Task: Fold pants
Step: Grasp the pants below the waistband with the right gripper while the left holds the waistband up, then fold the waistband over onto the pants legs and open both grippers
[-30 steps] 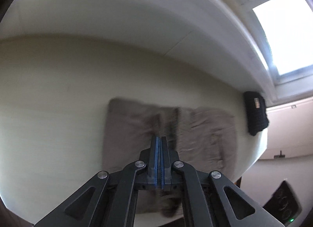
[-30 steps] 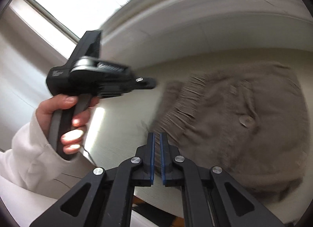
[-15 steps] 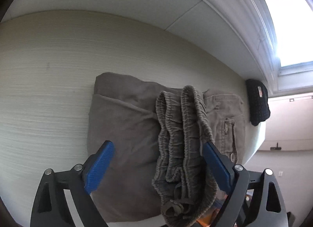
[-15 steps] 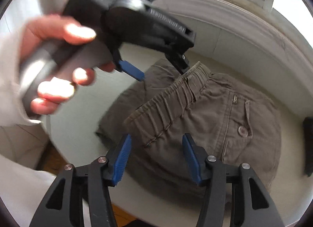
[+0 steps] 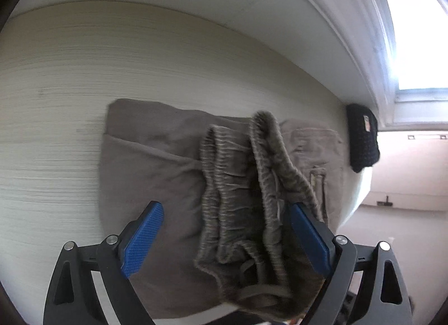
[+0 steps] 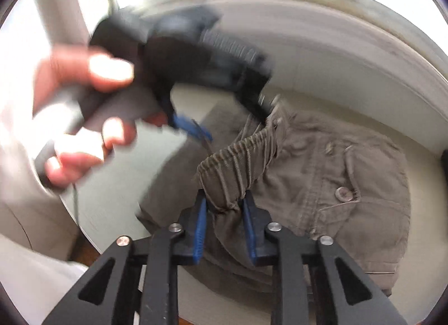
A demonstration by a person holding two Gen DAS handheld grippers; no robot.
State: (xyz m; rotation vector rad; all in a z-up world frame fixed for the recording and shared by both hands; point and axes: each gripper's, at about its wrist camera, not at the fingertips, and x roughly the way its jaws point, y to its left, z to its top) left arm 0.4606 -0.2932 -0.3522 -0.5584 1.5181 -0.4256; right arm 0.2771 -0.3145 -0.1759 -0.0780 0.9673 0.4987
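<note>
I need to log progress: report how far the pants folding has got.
Done: the brown pants already lie doubled on the white table, waistband bunched on top. In hand: the right gripper is closing on the near end of the waistband; the left gripper is wide open over it, holding nothing. Left: grip with the left, then finish the fold and flatten.

Daylight enters through the window (image 5: 414,31), which is blown out to white. Nearest it the table (image 5: 84,101) is brightest. Away from the window, the hand (image 6: 81,118) and left gripper (image 6: 196,129) smear with motion blur. Fisheye bending and dark corners frame both views.
</note>
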